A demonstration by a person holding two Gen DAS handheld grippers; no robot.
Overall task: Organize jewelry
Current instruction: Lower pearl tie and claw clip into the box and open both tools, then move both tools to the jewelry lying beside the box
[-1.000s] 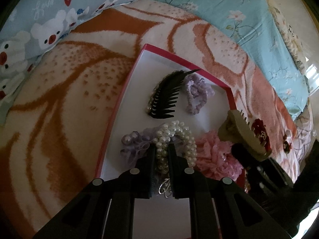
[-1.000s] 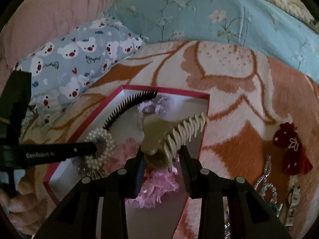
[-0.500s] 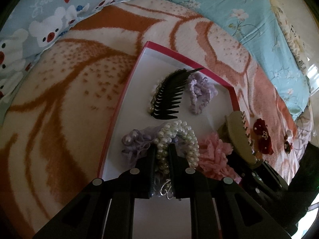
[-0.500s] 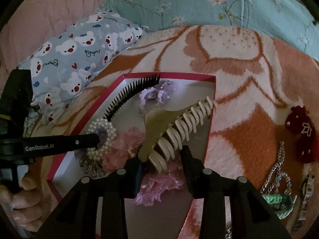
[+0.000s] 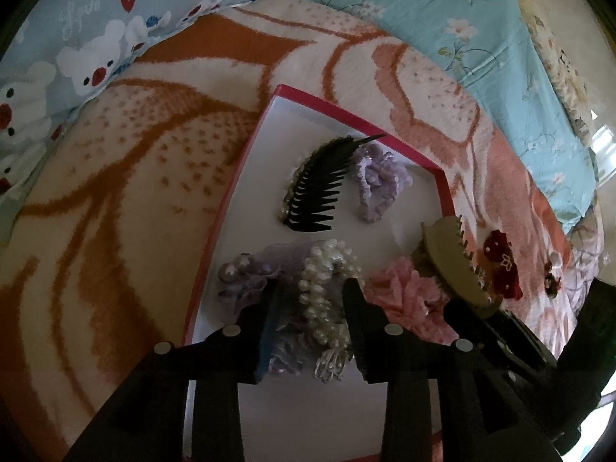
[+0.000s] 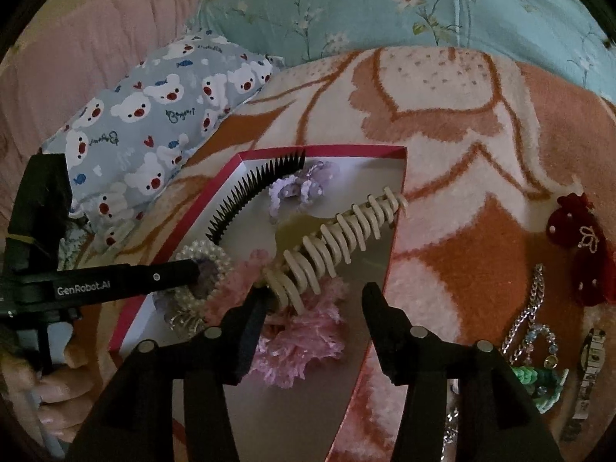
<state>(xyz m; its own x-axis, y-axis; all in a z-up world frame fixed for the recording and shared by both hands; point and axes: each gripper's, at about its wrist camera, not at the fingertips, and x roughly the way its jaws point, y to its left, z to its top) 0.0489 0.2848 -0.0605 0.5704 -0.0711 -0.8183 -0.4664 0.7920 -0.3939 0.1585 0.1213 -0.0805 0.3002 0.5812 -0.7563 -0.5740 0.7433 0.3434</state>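
Note:
A pink-rimmed white box [image 5: 246, 177] lies on the bed, also in the right wrist view [image 6: 396, 208]. In it lie a black comb [image 5: 315, 188], a lilac scrunchie [image 5: 379, 184], a pearl hairpiece [image 5: 327, 292] and a pink scrunchie [image 5: 404, 296]. My left gripper [image 5: 311, 288] is open, its jaws either side of the pearl hairpiece, which rests in the box. My right gripper [image 6: 313, 294] is open. The beige claw clip [image 6: 335, 238] lies just ahead of it on the pink scrunchie [image 6: 300, 342], its teeth over the box's right rim.
A red bow clip [image 6: 581, 246], chains [image 6: 531, 308], a green item [image 6: 539, 381] and a watch [image 6: 591, 369] lie on the orange blanket right of the box. A bear-print pillow [image 6: 154, 115] and a teal quilt [image 6: 385, 7] lie behind.
Both grippers have opened. The left has let go of the pearl hairpiece. The right has let go of the beige claw clip, which has dropped onto the pink scrunchie.

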